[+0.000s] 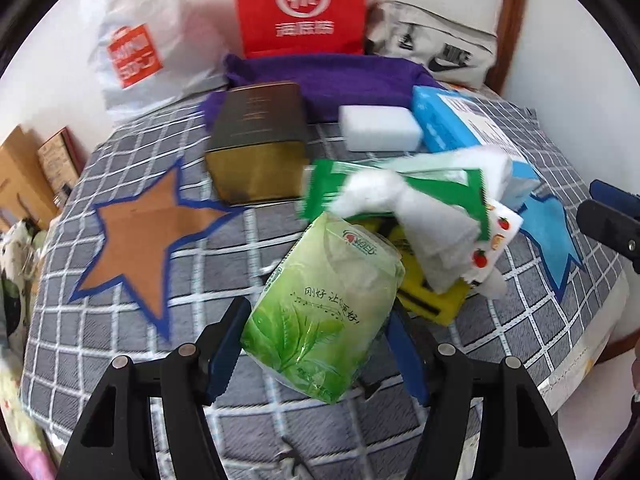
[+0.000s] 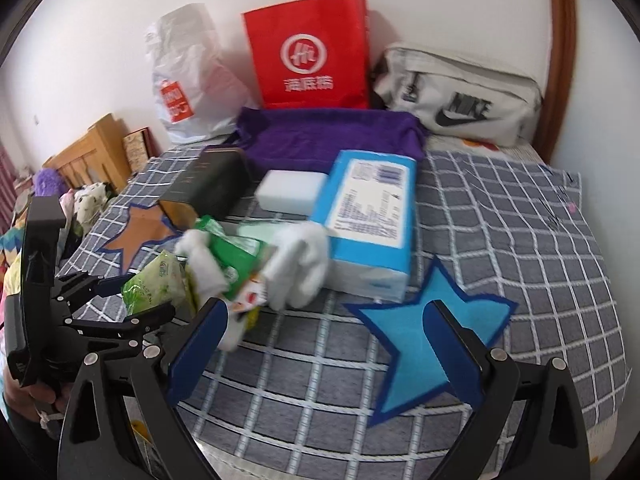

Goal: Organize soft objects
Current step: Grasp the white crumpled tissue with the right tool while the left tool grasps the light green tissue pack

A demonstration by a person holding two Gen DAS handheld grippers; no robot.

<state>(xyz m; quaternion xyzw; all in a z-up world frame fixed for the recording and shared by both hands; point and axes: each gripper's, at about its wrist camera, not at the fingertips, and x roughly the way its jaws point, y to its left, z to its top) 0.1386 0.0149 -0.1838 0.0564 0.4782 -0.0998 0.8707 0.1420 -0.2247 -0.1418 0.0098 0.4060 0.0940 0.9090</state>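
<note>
Left gripper point(image 1: 316, 356) jaws are seen partly open around the light green tissue pack point(image 1: 324, 312); pack sits between the blue pads, but pad contact cannot be confirmed from either view. Right gripper point(image 2: 332, 344) jaws are held wide open, nothing between them, above the blue star point(image 2: 424, 344) marked on the bed's grey checked cover point(image 2: 520, 240).

Tissue pack is located at the near edge of a pile mid-bed, between the orange star point(image 1: 140, 236) and the blue star. Pile contents noted: green wipes packet point(image 1: 332, 188), white cloths point(image 1: 424, 220), yellow sponge point(image 1: 432, 296), strawberry-print item point(image 1: 496, 236). Behind it: blue tissue box point(image 2: 368, 216), white foam block point(image 1: 380, 128), dark gold box point(image 1: 256, 152), purple cloth point(image 1: 320, 80). Against the wall: white plastic bag point(image 1: 144, 48), red paper bag point(image 1: 300, 4), grey Nike bag point(image 2: 460, 96).
</note>
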